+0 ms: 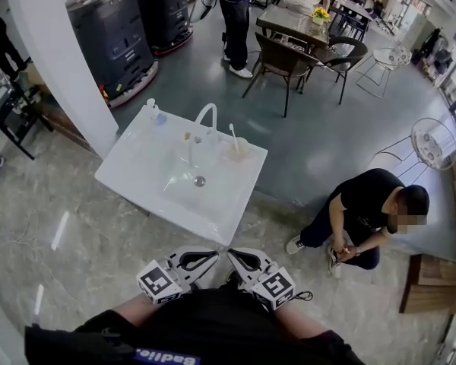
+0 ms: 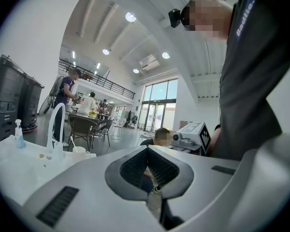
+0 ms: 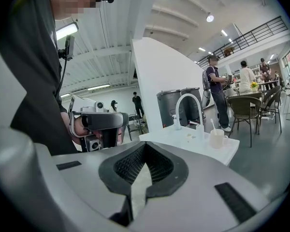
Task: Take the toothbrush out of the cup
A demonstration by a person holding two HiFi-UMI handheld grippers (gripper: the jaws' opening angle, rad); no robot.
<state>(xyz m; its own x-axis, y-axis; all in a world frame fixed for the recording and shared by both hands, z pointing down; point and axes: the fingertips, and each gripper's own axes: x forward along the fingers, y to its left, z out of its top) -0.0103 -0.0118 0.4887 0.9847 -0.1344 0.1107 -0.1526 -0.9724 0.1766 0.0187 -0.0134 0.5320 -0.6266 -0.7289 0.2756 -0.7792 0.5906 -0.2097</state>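
the toothbrush (image 1: 232,132) stands in the cup (image 1: 237,150) at the far right corner of the white worktop (image 1: 137,179), just beside the tap (image 1: 206,117). the left tongs (image 1: 205,258) and the right tongs (image 1: 240,257) are both closed, empty, well apart from it. best, i think: open one, pinch the handle above the rim, lift straight so the cup does not tip.
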